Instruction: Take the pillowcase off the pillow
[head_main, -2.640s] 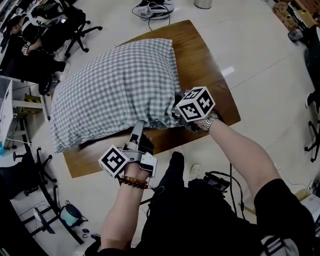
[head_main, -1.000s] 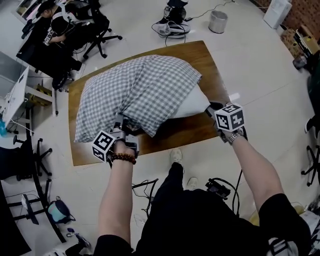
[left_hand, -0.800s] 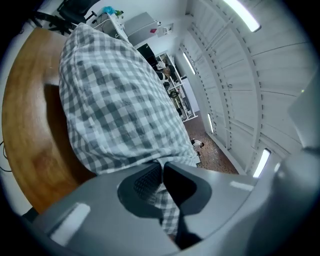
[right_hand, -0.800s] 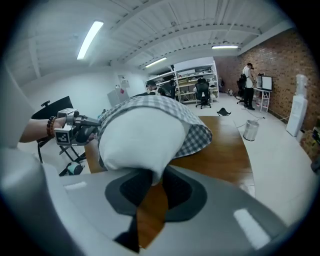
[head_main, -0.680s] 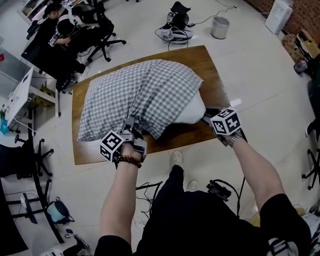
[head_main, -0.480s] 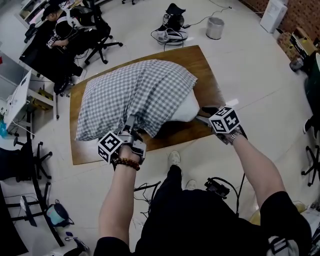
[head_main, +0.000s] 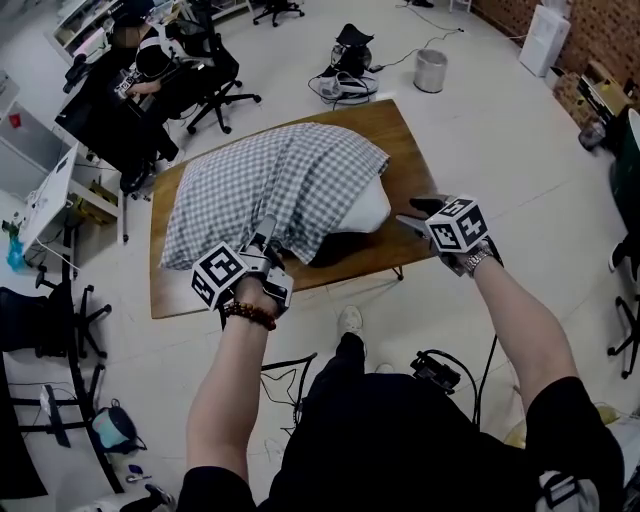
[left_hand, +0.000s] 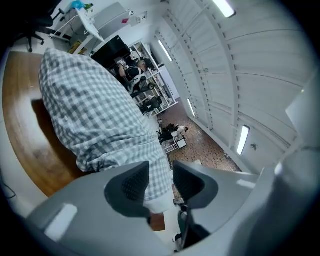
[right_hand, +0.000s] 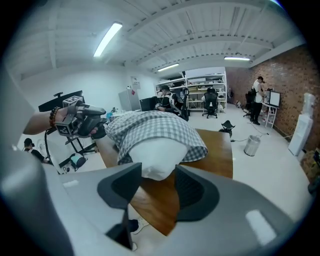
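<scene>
A grey-and-white checked pillowcase (head_main: 270, 180) covers most of a pillow lying on the wooden table (head_main: 410, 150). The bare white pillow corner (head_main: 367, 208) sticks out of its open end at the near right. My left gripper (head_main: 267, 232) is at the pillowcase's near edge. In the left gripper view (left_hand: 160, 172) its jaws are opening, and the checked cloth (left_hand: 95, 115) hangs loose between them. My right gripper (head_main: 410, 213) stands open just right of the white corner. The right gripper view (right_hand: 157, 172) shows that corner (right_hand: 152, 152) ahead of the jaws, apart from them.
Office chairs and a seated person (head_main: 150, 60) are at the back left. A bag with cables (head_main: 345, 70) and a metal bin (head_main: 430, 70) stand on the floor behind the table. A white desk (head_main: 50, 190) is on the left.
Both grippers were shut, the left on the pillowcase's edge, the right on the white pillow corner. Both have opened. The right has drawn slightly away from the corner; the left stays at the cloth.
</scene>
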